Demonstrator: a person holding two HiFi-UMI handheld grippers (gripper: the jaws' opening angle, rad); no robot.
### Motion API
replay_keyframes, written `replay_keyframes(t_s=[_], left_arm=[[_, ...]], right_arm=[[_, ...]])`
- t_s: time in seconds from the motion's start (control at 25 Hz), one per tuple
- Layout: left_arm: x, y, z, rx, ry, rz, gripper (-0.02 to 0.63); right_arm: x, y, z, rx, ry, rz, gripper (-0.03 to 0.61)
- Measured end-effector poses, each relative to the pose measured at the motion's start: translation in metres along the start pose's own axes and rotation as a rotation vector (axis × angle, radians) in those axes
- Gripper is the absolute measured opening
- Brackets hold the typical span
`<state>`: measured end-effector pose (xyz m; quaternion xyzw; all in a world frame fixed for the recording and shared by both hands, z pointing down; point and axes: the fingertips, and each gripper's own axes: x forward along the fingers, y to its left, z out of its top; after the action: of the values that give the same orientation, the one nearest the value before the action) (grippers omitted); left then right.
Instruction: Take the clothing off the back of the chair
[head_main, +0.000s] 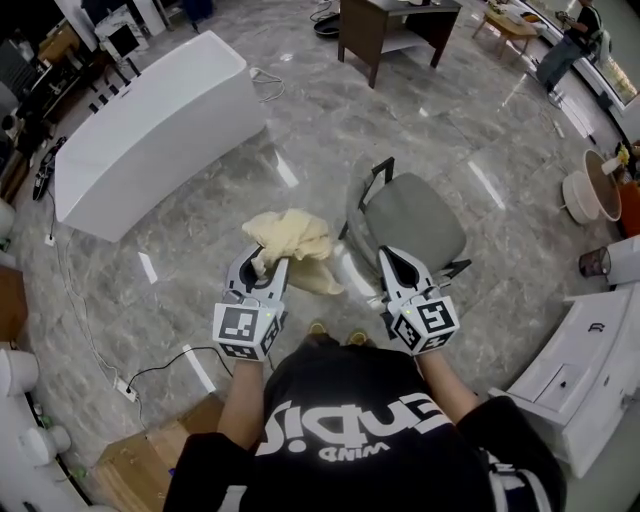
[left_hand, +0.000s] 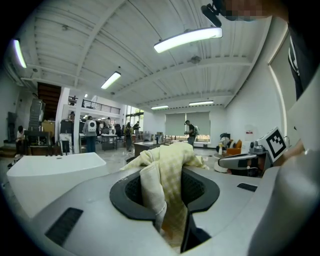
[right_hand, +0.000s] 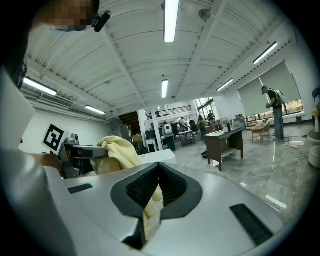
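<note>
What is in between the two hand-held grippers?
The yellow clothing hangs there. Both the left hand-held gripper and the right hand-held gripper pinch it. The head view shows this best.

Gripped edge of clothing (head_main: 292, 240) hidden inside left tongs (head_main: 266, 262).

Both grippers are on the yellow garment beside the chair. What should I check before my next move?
1. Left gripper jaws clamp a thick bunch of the yellow garment: ok.
2. Right gripper jaws grip the garment: ok, but only a thin fold.
3. Garment free of the grey chair: cannot tell; a fold hangs close beside it.
4. Lower edge off the floor: cannot tell from above.
</note>
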<state>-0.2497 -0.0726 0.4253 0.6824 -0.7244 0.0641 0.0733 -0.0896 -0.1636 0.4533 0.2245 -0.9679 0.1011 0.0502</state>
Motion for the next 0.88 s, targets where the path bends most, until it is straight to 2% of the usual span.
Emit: replay_keyframes(t_s=[0.28, 0.88], left_arm=[[0.001, -0.014, -0.016, -0.026, 0.029, -0.018, 0.133], [0.000, -0.019, -0.015, -0.018, 0.039, -0.012, 0.133]], right_arm=[[-0.005, -0.005, -0.001, 0.003, 0.006, -0.008, 0.012], [-0.008, -0.004, 0.000, -0.008, -0.004, 0.009, 0.012]])
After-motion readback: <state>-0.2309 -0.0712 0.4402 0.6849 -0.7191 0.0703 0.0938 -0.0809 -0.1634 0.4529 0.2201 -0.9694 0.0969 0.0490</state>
